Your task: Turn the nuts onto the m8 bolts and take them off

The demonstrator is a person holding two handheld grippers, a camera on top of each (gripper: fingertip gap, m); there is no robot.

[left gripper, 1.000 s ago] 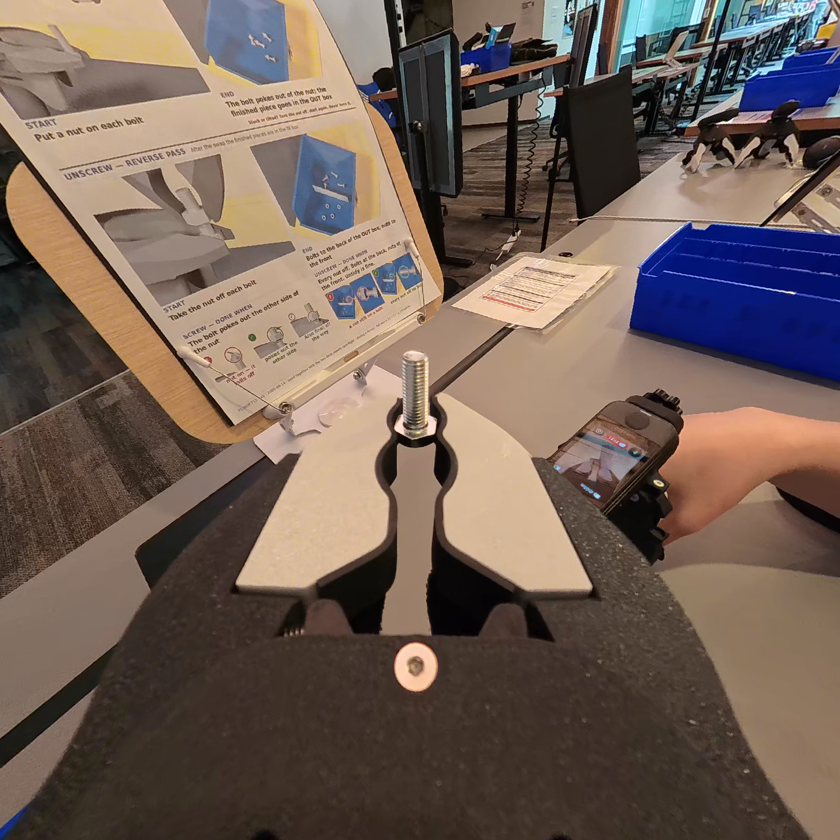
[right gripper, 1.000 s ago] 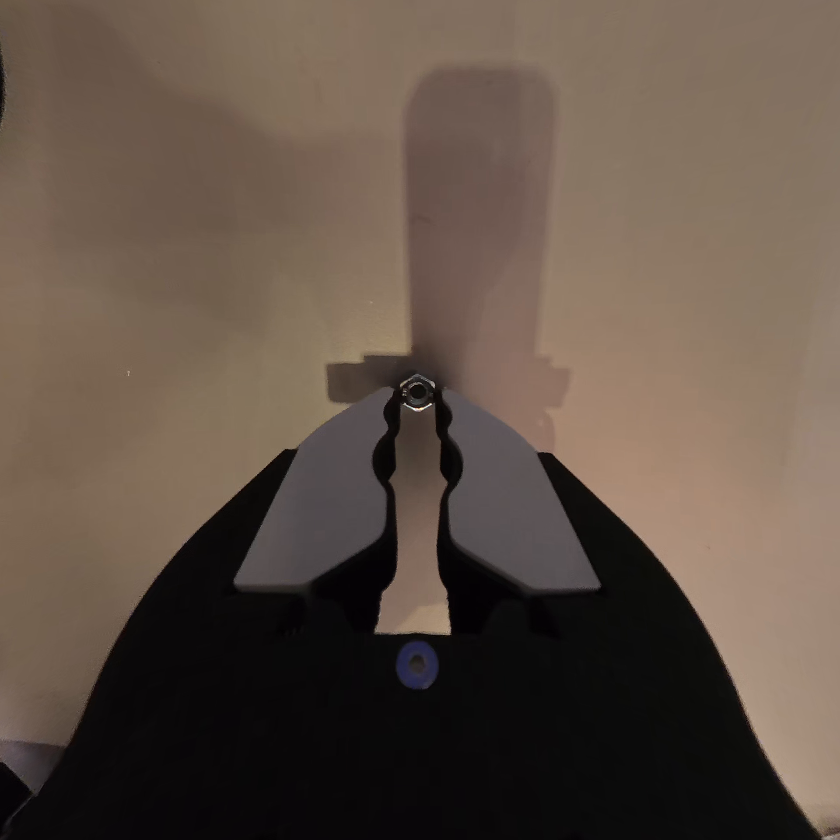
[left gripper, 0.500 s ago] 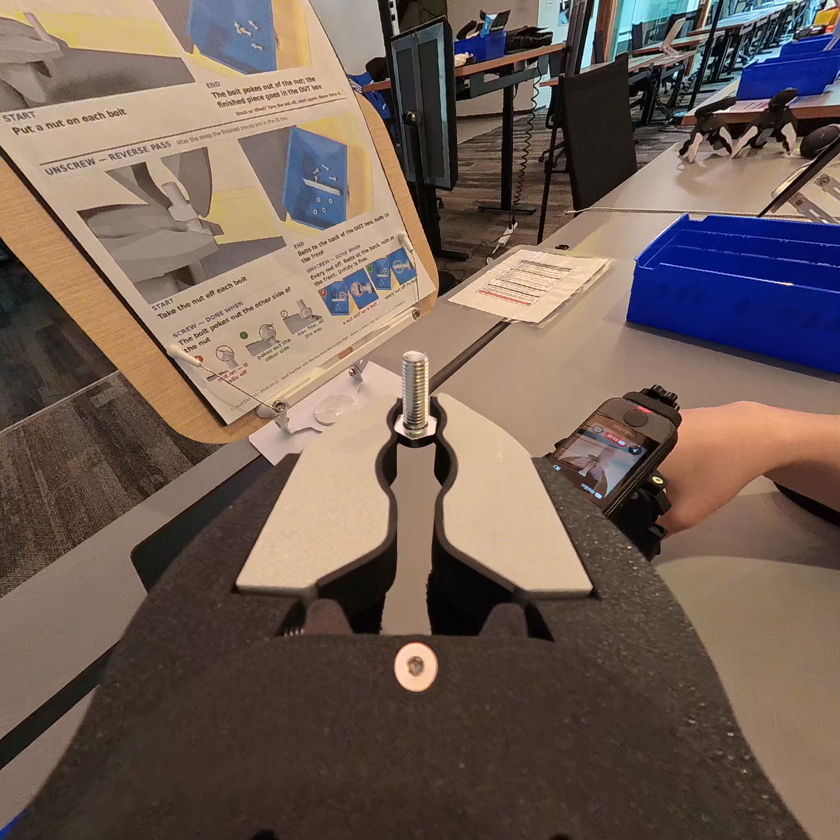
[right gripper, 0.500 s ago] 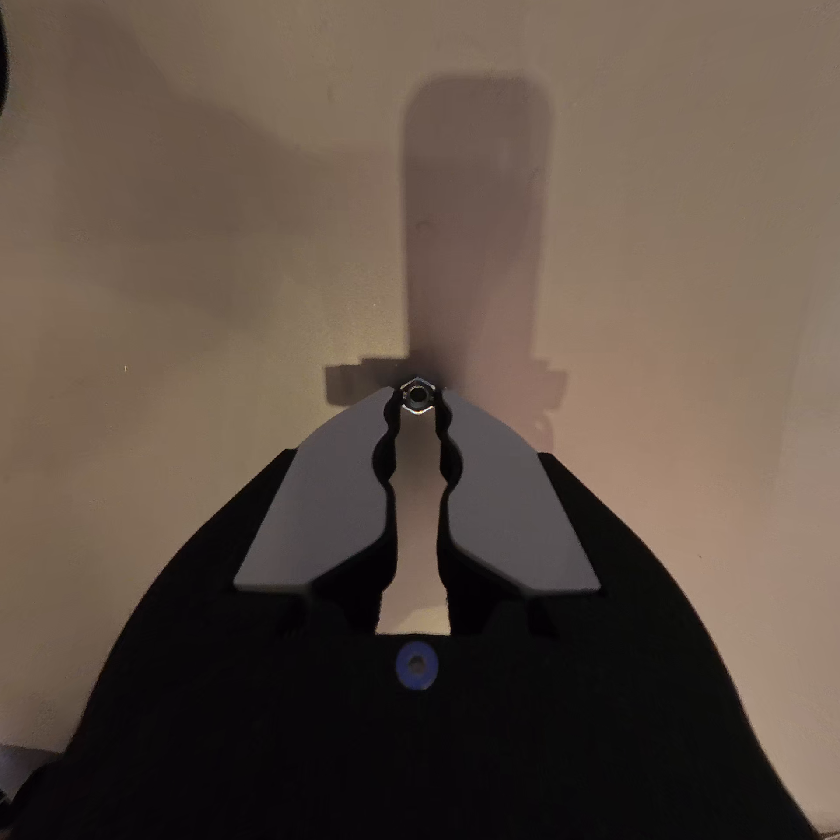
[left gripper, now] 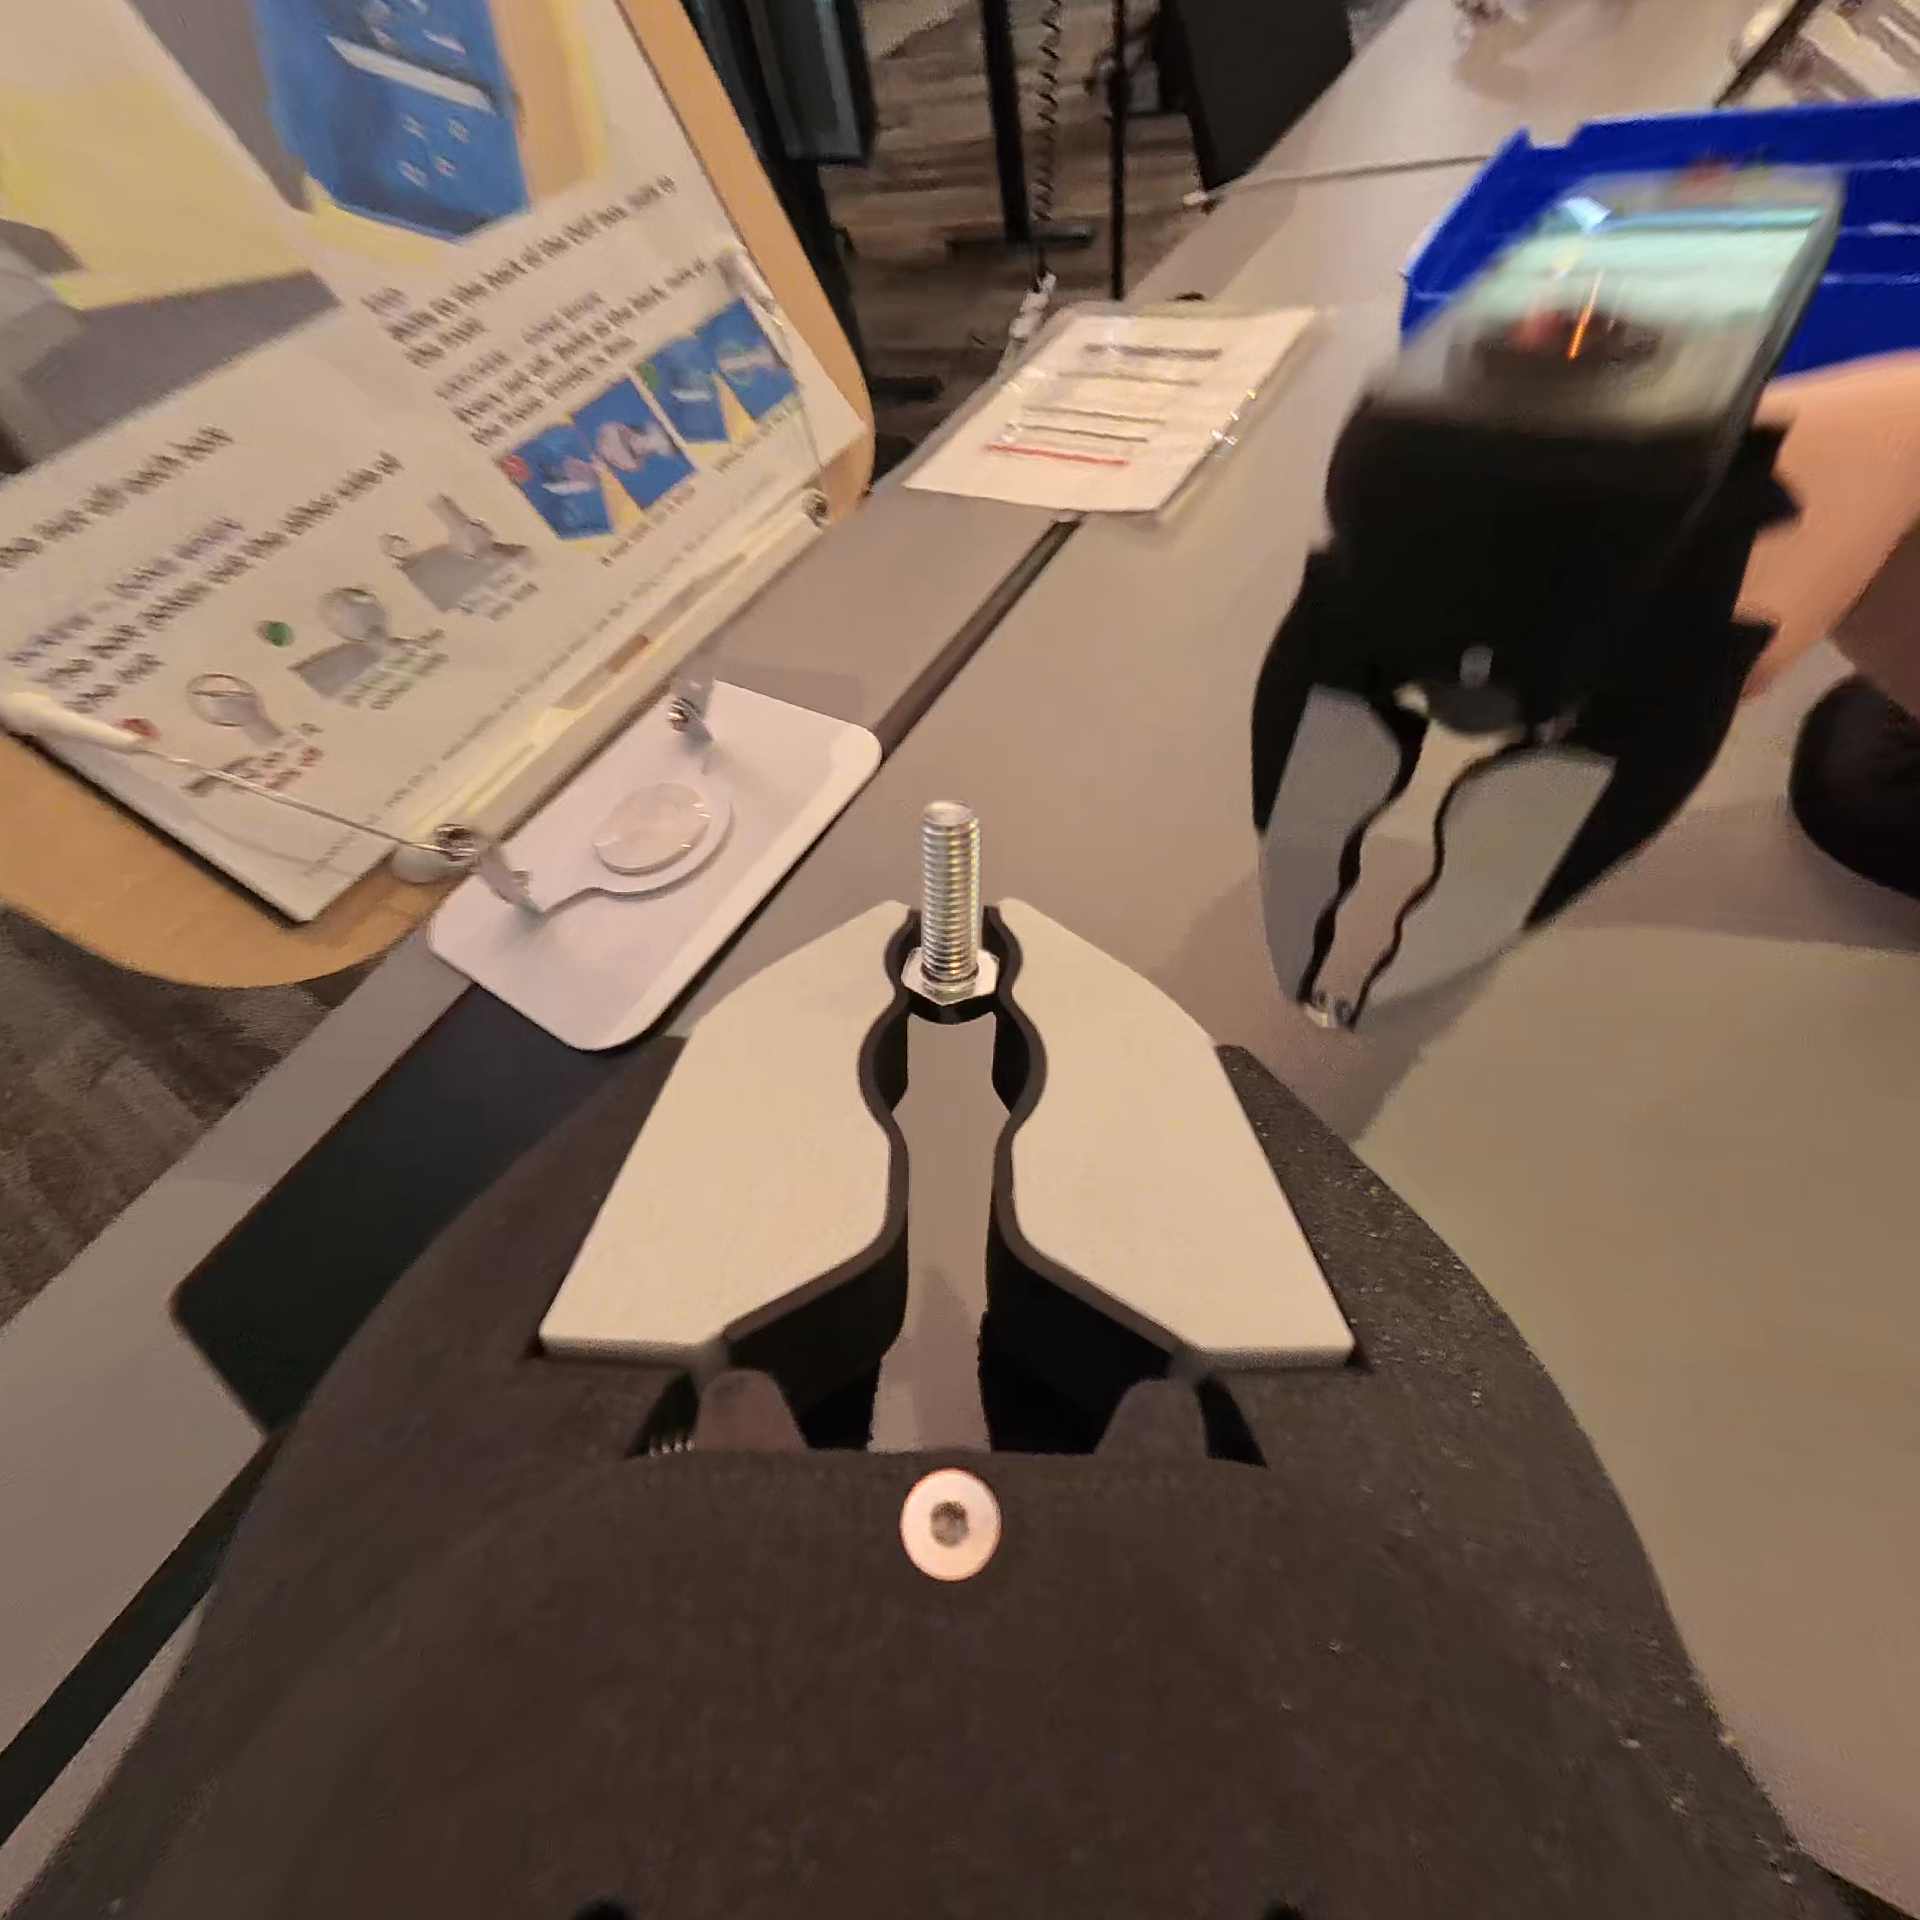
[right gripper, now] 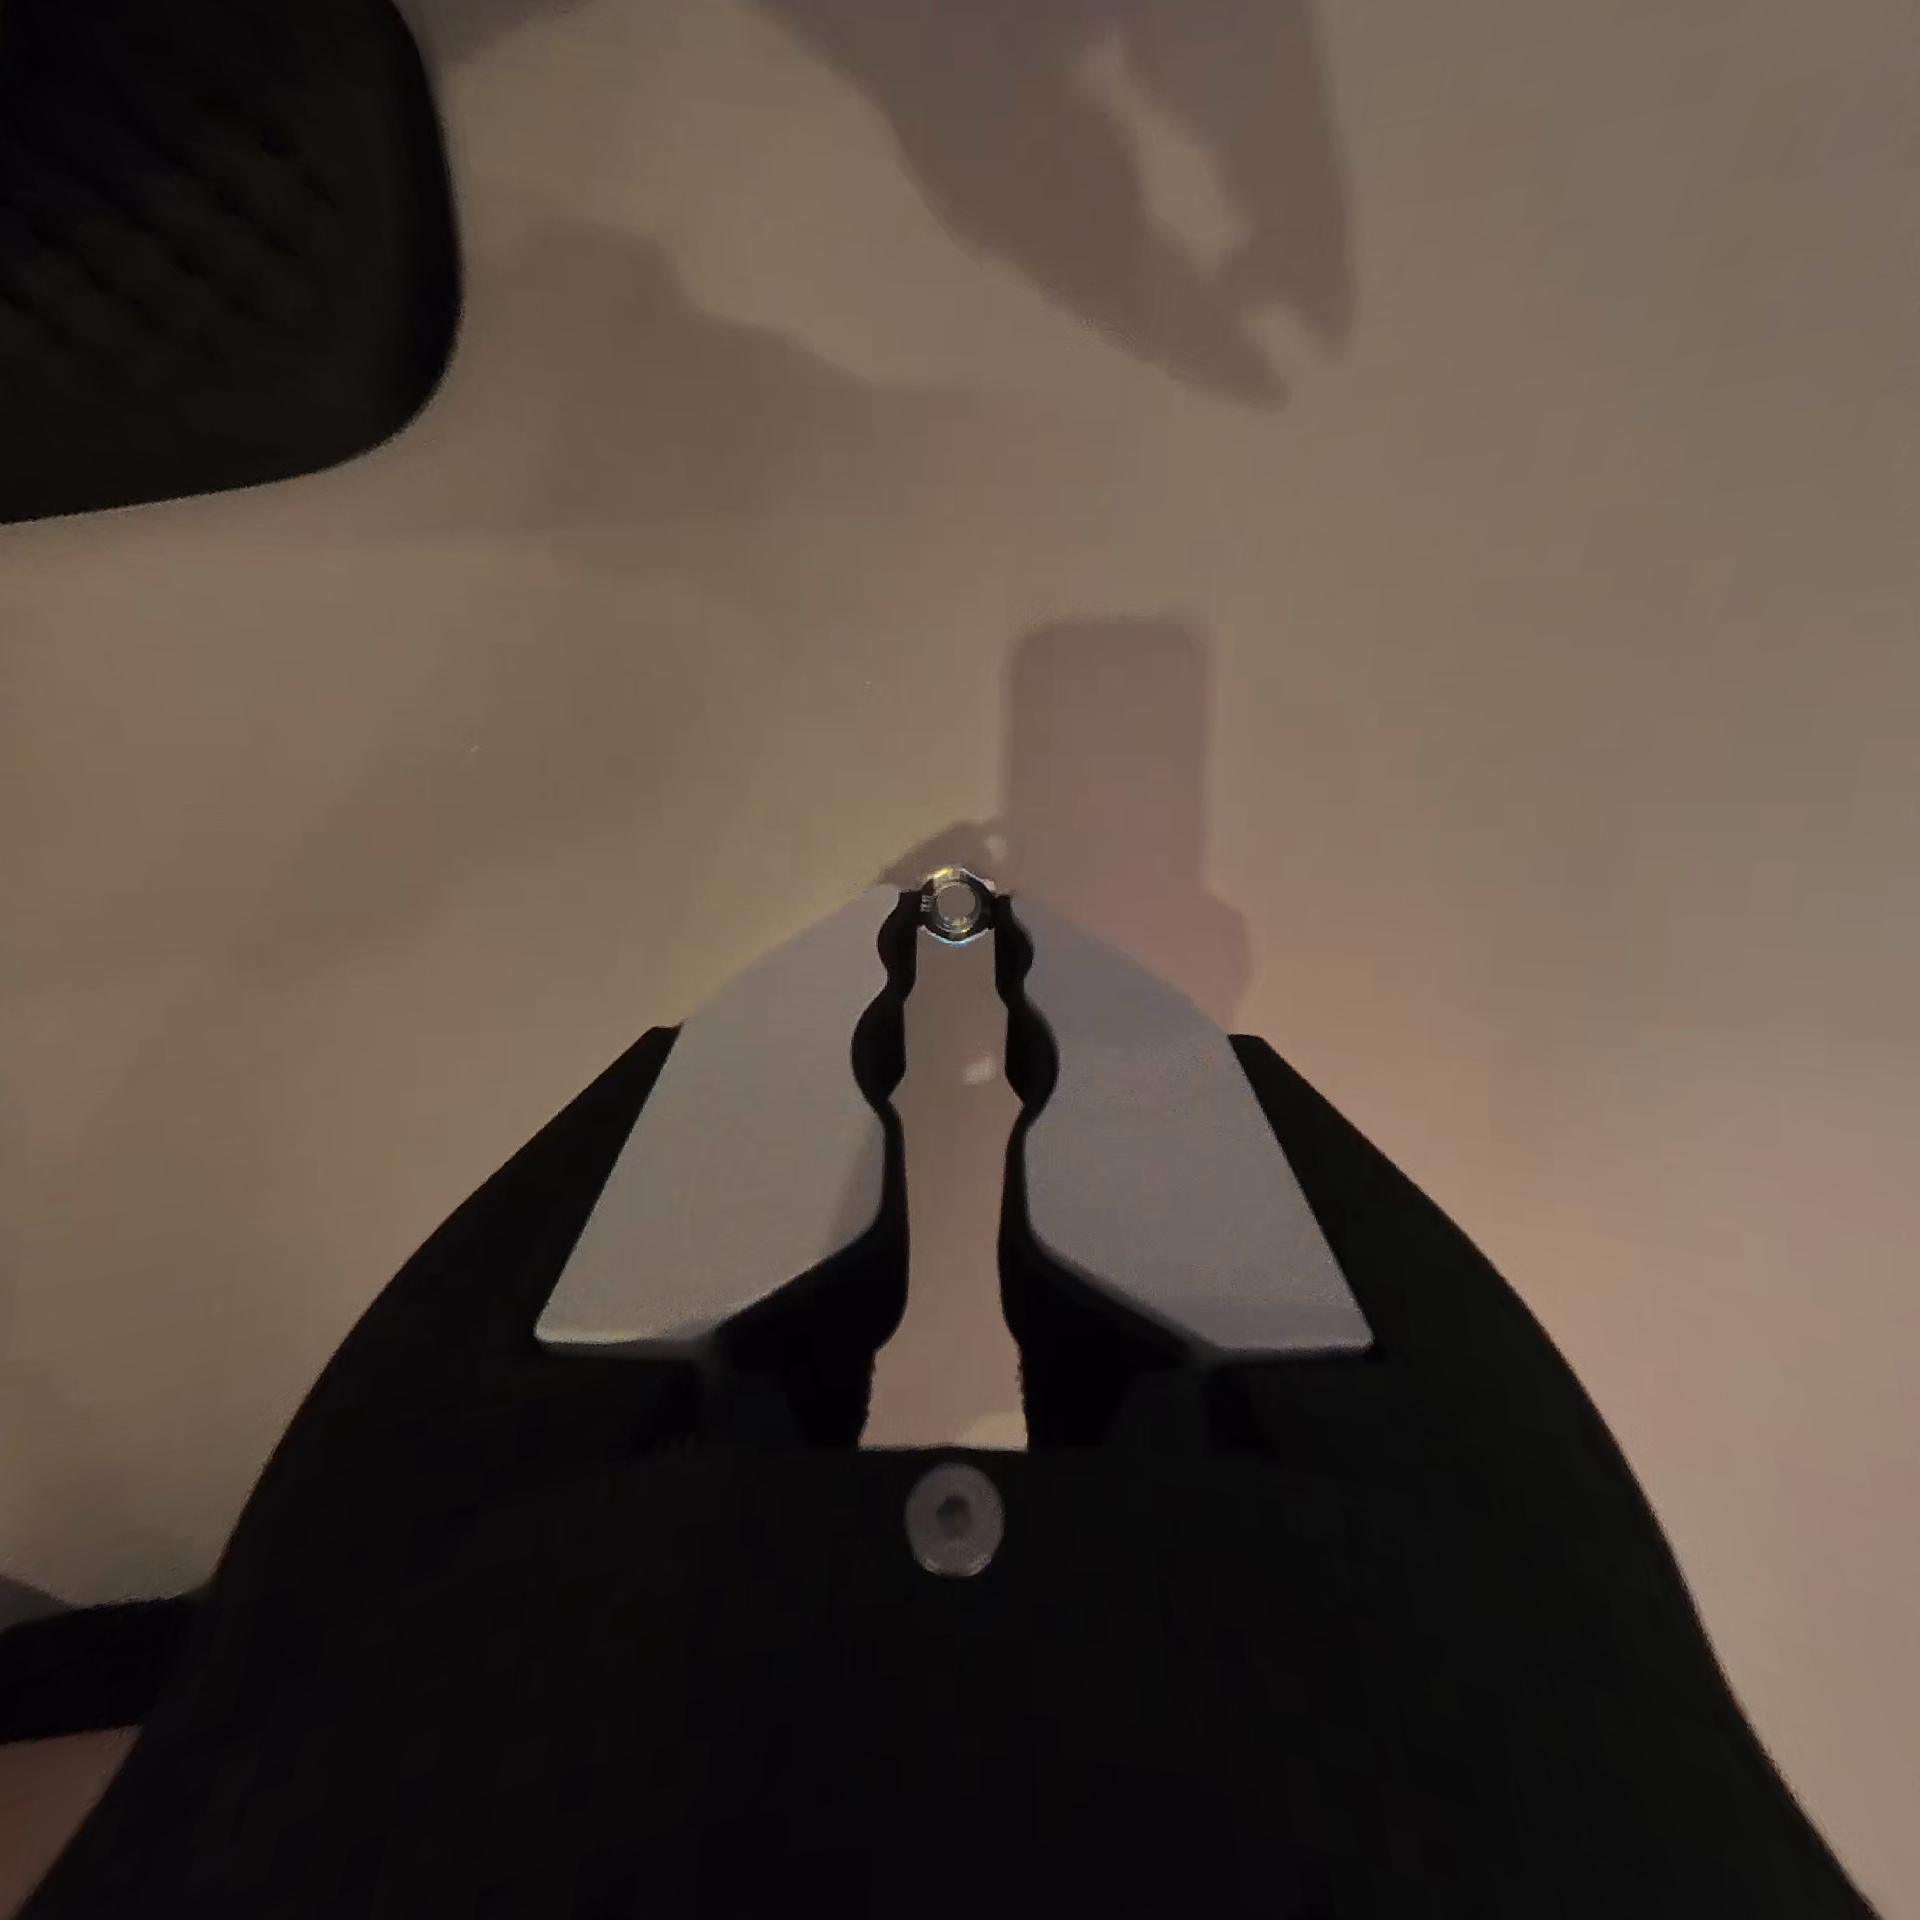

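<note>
My left gripper [left gripper: 951,971] is shut on the hex head of a silver M8 bolt [left gripper: 948,894], whose threaded shank stands upright above the fingertips. My right gripper [right gripper: 954,909] is shut on a small silver hex nut [right gripper: 954,907], seen end-on with its hole facing the camera, above the pale table. In the left wrist view the right gripper [left gripper: 1335,1003] shows blurred to the right of the bolt, tips pointing down at the table, with a phone-like screen [left gripper: 1621,281] on top and a hand [left gripper: 1829,499] holding it.
An instruction board [left gripper: 343,436] on a wooden backing leans at the left on a white stand plate [left gripper: 727,862]. A laminated sheet [left gripper: 1122,416] lies farther back. A blue bin [left gripper: 1870,239] stands at the right. A dark rounded object [right gripper: 197,239] fills the right wrist view's upper left corner. The gap from one gripper's tips to the other's is roughly 15 cm.
The right gripper has lifted off the table with the nut and swung up beside the bolt. The left gripper has tilted downward, still holding the bolt.
</note>
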